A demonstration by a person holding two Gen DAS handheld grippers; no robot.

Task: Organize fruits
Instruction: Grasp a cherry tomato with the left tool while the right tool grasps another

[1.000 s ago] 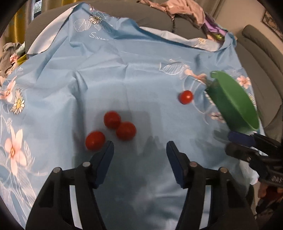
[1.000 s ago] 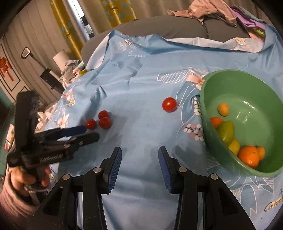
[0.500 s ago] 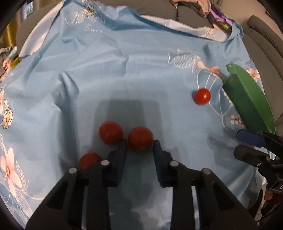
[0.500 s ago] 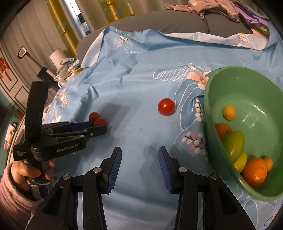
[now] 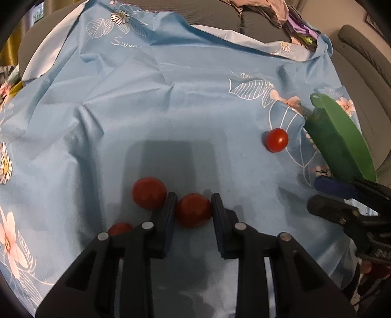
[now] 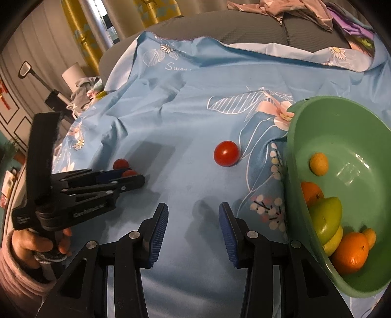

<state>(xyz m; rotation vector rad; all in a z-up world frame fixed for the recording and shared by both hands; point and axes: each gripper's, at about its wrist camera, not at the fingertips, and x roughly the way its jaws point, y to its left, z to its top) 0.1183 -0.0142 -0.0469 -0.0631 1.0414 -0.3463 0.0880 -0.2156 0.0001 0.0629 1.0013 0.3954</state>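
My left gripper [image 5: 193, 212] is shut on a small red tomato [image 5: 193, 210] that rests on the blue cloth [image 5: 171, 110]. A second tomato [image 5: 149, 193] lies just left of its left finger, and a third tomato [image 5: 119, 228] peeks out behind that finger. A lone tomato [image 5: 276, 140] [image 6: 226, 153] sits near the green bowl [image 5: 342, 144] [image 6: 354, 137]. The bowl holds oranges [image 6: 350, 252], a green apple [image 6: 326, 215] and small yellow fruits. My right gripper [image 6: 193, 230] is open over bare cloth, below the lone tomato. The left gripper [image 6: 132, 177] also shows at the left of the right wrist view.
The flowered blue cloth covers a grey sofa [image 6: 220, 29]. Crumpled clothes [image 6: 293, 9] lie along the back. A hand in a pink sleeve [image 6: 22, 259] holds the left gripper. Yellow curtains and a lamp [image 6: 73, 73] stand beyond the cloth's left edge.
My left gripper moved forward to the tomato cluster and its jaws went from wide open to shut around the middle tomato. The right gripper crept slightly toward the lone tomato, still open.
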